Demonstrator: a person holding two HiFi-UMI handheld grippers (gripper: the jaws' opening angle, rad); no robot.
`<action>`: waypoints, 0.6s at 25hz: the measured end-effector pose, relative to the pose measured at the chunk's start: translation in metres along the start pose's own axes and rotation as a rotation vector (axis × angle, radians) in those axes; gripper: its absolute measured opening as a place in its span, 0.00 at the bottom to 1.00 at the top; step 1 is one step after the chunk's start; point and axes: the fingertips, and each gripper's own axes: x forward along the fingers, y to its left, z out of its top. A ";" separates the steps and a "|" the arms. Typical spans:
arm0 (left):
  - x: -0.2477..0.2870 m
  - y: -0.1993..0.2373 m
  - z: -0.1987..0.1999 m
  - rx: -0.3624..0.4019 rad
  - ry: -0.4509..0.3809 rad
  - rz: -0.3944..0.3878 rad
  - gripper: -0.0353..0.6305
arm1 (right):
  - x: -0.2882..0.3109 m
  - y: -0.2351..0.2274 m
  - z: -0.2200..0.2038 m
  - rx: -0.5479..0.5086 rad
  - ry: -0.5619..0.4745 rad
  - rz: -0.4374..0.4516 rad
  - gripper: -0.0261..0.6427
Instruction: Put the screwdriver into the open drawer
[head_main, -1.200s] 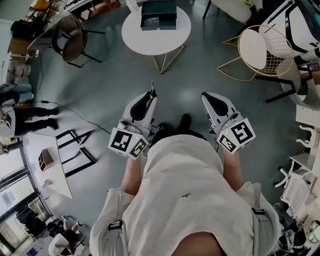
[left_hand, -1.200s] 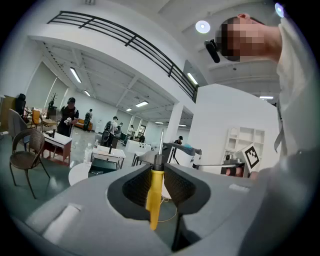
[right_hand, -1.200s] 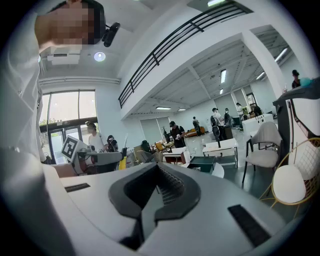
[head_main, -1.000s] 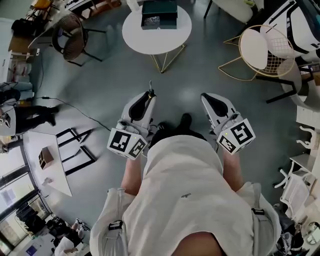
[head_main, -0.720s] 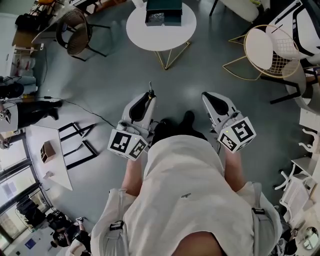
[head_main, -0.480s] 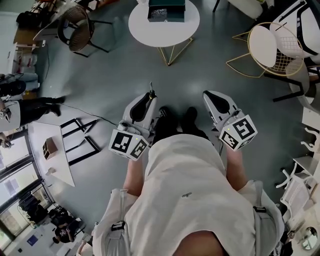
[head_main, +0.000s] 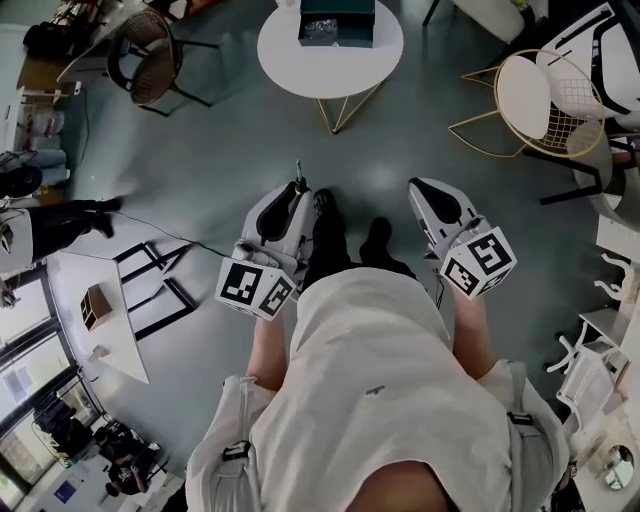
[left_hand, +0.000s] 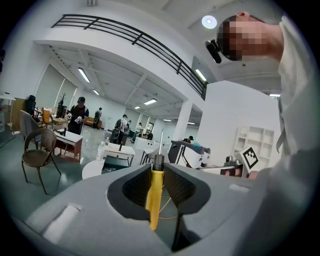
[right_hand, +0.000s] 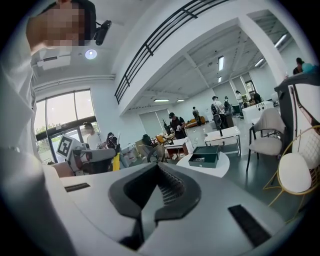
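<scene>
Two grippers out in front of a white shirt, held over black shoes (head_main: 327, 225) and a smooth grey floor (head_main: 200, 160). On the left gripper (head_main: 296, 192), pads pressed on both sides of the screwdriver (left_hand: 154, 192): yellow handle upright between them, dark collar and thin metal shaft poking out past the tips. On the right gripper (right_hand: 156, 165), jaws brought together with nothing between, ribbed pad showing on one side. Well apart from both, farther across the floor, a round white table (head_main: 285, 65) on thin gold wire legs, carrying the drawer (head_main: 337, 18) at its far edge: a dark green box, open on top, something pale inside, too small to name. Screwdriver not yet near it, shaft aimed roughly that way. Left of the table, a brown woven chair (head_main: 145, 65) on black legs; right of it, a gold wire chair (head_main: 525, 95) with a round white seat. Along the left side of the floor, a thin cable (head_main: 170, 238) trailing past a black metal frame (head_main: 165, 295) lying flat, then a white desk (head_main: 115, 350) with a small wooden box (head_main: 92, 305) near its far edge, and a person in dark clothes (head_main: 50, 225) at the picture's left edge. Farther off, through the gripper views, a tall white hall: ceiling strip lights, a black-railed balcony (left_hand: 140, 37), square columns, large windows (right_hand: 60, 117), more white tables, several people standing far back.
</scene>
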 end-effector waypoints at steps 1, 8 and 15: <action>0.002 0.007 0.003 -0.002 -0.004 -0.009 0.18 | 0.006 0.001 0.004 -0.006 -0.005 -0.005 0.05; 0.017 0.058 0.037 0.018 -0.035 -0.066 0.18 | 0.058 0.014 0.038 -0.046 -0.031 -0.034 0.05; 0.017 0.126 0.065 0.026 -0.058 -0.102 0.18 | 0.125 0.041 0.062 -0.071 -0.039 -0.058 0.05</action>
